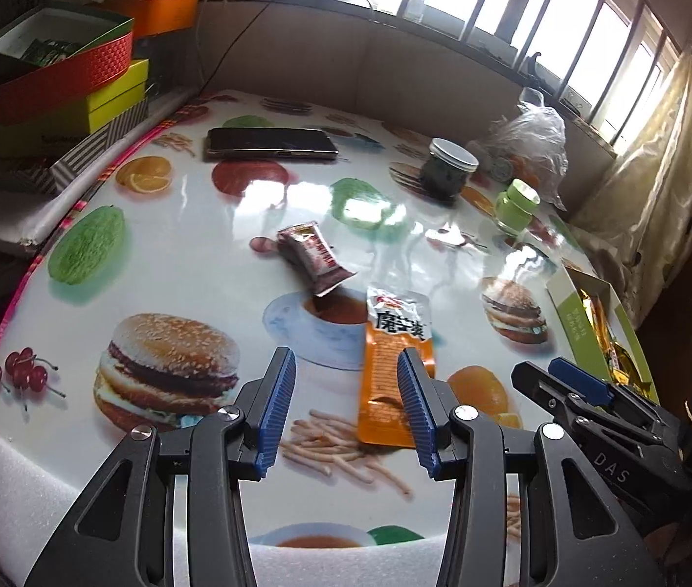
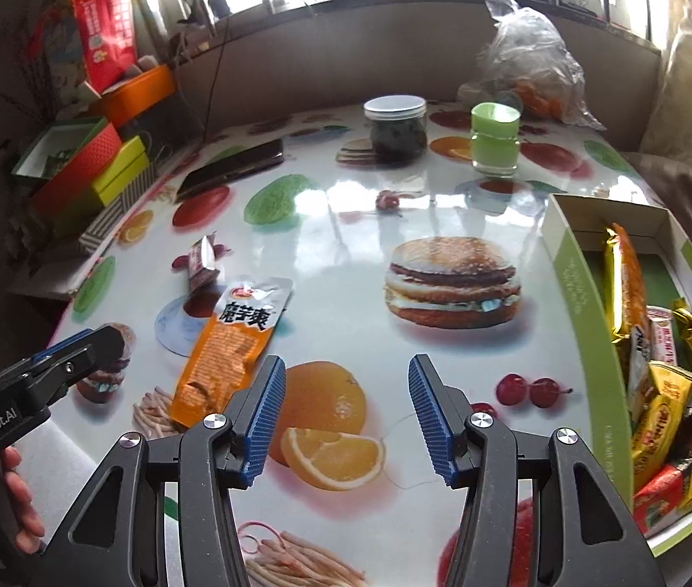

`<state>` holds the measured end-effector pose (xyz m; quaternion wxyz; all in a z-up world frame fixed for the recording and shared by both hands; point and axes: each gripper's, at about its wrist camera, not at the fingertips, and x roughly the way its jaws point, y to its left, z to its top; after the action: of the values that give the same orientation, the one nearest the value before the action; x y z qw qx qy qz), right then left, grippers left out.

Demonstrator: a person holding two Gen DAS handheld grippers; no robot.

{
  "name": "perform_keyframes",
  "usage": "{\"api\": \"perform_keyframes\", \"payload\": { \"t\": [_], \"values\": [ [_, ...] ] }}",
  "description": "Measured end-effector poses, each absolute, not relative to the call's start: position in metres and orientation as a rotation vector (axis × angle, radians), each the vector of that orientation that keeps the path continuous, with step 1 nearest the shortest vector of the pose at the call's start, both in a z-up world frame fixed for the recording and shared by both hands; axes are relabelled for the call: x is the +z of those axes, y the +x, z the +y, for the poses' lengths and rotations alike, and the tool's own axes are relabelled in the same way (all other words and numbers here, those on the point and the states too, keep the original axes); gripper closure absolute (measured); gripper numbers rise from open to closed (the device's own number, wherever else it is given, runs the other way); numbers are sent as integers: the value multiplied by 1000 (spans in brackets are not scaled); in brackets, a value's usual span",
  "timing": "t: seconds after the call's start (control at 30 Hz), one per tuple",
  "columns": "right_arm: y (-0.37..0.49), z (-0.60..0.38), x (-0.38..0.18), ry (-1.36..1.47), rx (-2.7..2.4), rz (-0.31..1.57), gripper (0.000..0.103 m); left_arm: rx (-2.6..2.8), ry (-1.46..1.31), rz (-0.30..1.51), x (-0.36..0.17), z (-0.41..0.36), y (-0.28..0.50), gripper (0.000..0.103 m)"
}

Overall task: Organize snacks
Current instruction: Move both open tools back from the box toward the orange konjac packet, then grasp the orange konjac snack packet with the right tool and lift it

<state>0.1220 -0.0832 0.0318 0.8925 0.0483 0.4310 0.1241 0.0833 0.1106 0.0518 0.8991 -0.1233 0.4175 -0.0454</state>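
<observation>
An orange snack packet [image 1: 390, 367] lies flat on the food-print table [image 1: 189, 254]; it also shows in the right wrist view [image 2: 228, 347]. A small dark red snack packet [image 1: 314, 257] lies just beyond it, also in the right wrist view [image 2: 201, 264]. My left gripper [image 1: 346, 401] is open and empty above the table, its right finger over the orange packet's edge. My right gripper [image 2: 346, 416] is open and empty over a printed orange. A green-walled box [image 2: 585, 293] at the right holds several wrapped snacks; it also shows in the left wrist view [image 1: 570, 313].
A phone [image 1: 270, 143], a dark jar with a white lid [image 2: 397, 129], a green jar [image 2: 495, 139] and a clear plastic bag [image 2: 526, 63] sit at the table's far side. Stacked coloured boxes [image 1: 67, 83] stand off the left edge. The right gripper shows in the left view [image 1: 585, 391].
</observation>
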Motion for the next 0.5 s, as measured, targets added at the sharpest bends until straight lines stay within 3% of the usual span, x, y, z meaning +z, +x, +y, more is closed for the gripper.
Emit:
{"api": "perform_keyframes", "payload": {
  "t": [0.5],
  "values": [
    [153,-22,8,112,342,982,47,-36,-311,872,40,153,78,58]
  ]
}}
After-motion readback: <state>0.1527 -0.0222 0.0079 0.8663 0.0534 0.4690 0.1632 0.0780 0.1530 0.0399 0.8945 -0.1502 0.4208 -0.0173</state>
